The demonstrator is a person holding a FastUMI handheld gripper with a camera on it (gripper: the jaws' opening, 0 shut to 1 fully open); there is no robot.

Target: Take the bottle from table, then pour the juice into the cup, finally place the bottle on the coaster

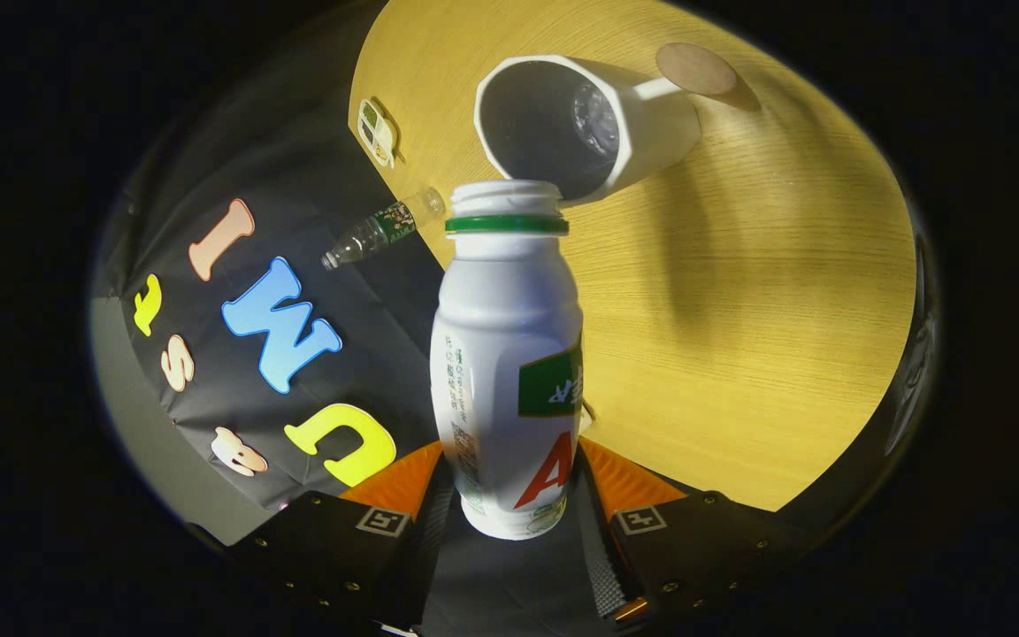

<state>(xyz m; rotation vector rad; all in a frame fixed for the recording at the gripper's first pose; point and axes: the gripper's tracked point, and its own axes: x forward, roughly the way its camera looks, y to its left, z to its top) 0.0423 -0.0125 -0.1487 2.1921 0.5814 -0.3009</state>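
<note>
While the gripper (509,495) clamps its two fingers against the lower body of the bottle (507,372), one finger on each side, the bottle stands out straight ahead of them with its base nearest the camera and its open mouth pointing away. The bottle is white plastic with a green ring under the threaded neck, a green label patch and a large red letter on its side; its cap is off. The whole scene is rolled, so the wooden table (739,310) appears tipped on its side beyond the bottle. Just past the bottle's mouth is the cup (580,124), a white faceted mug with a dark inside, its opening facing the bottle's neck and its rim close to it; whether they touch cannot be told. No liquid can be made out between them. Beyond the cup, next to its handle, lies the round brown coaster (695,68) on the table. Near the table's edge sit a small clear bottle (381,232) with a green label and a small pale object (377,133).
</note>
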